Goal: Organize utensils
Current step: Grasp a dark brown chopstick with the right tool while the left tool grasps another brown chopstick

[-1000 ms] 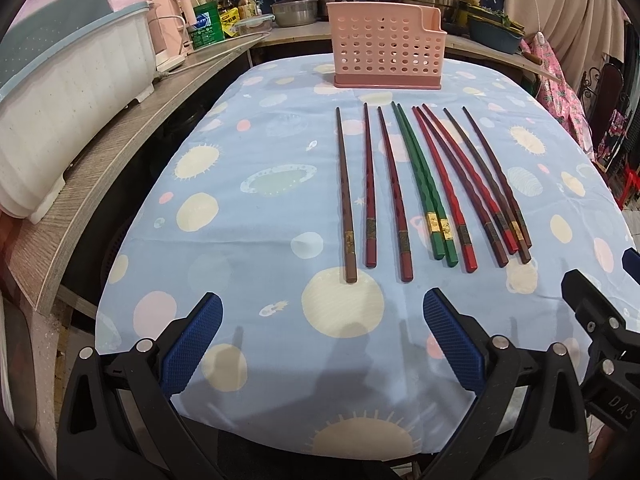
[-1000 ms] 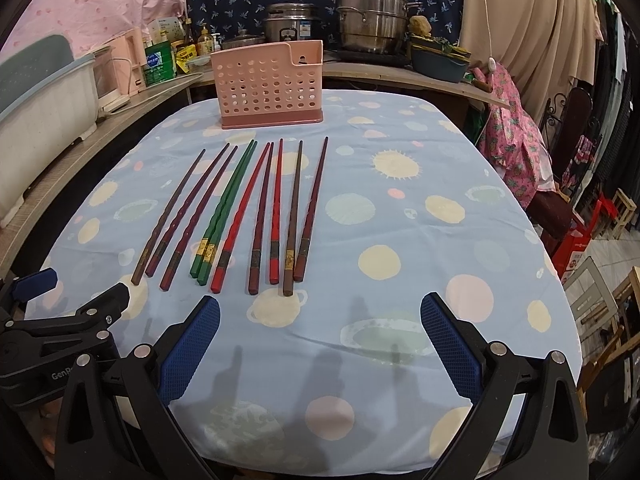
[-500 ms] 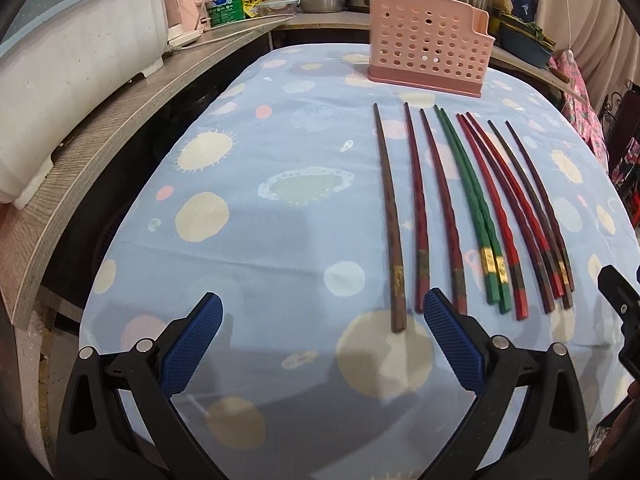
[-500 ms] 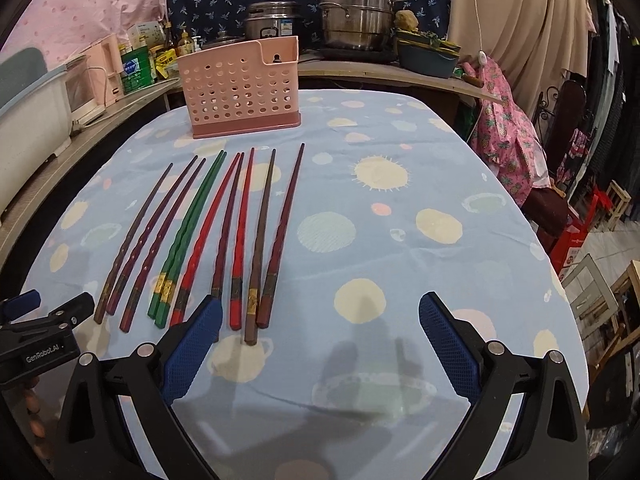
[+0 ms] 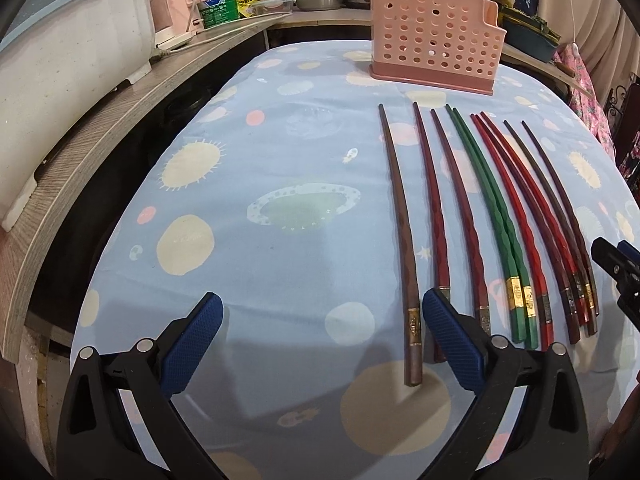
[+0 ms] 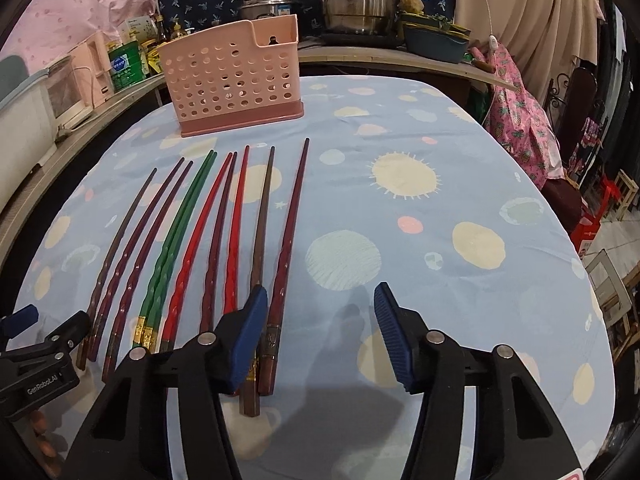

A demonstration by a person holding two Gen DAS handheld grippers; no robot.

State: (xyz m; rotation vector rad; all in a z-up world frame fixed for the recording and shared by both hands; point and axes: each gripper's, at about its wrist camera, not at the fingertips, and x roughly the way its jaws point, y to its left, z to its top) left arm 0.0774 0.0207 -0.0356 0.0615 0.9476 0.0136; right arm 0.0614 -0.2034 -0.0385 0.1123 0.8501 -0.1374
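Blue spotted tablecloth (image 6: 440,128) bearing ten chopsticks (image 6: 224,232) side by side, tips toward pink holder (image 6: 236,80); right gripper (image 6: 318,336) closing, unloaded, astride rightmost maroon chopstick (image 6: 289,236); left gripper (image 5: 320,344) wide open, empty, astride leftmost brown chopstick (image 5: 400,220)

Maroon chopstick (image 5: 438,236) butt end: hidden behind my left gripper's (image 5: 322,342) right pad in the left wrist view
Brown chopstick (image 6: 260,240) handle: partly covered by my right gripper's (image 6: 320,336) left pad, whose jaws are closing, with only the outermost dark red chopstick (image 6: 286,252) showing in the gap
Red chopstick (image 6: 236,232) butt end: lost behind that same pad
My right gripper in the left view: only a black tip at the right edge, the rest cut off
Pink utensil holder (image 6: 236,80) inside: I cannot see into it
Bottle labels on the counter (image 5: 218,2): too small to read
Both gripper bodies: cut off by the bottom edge
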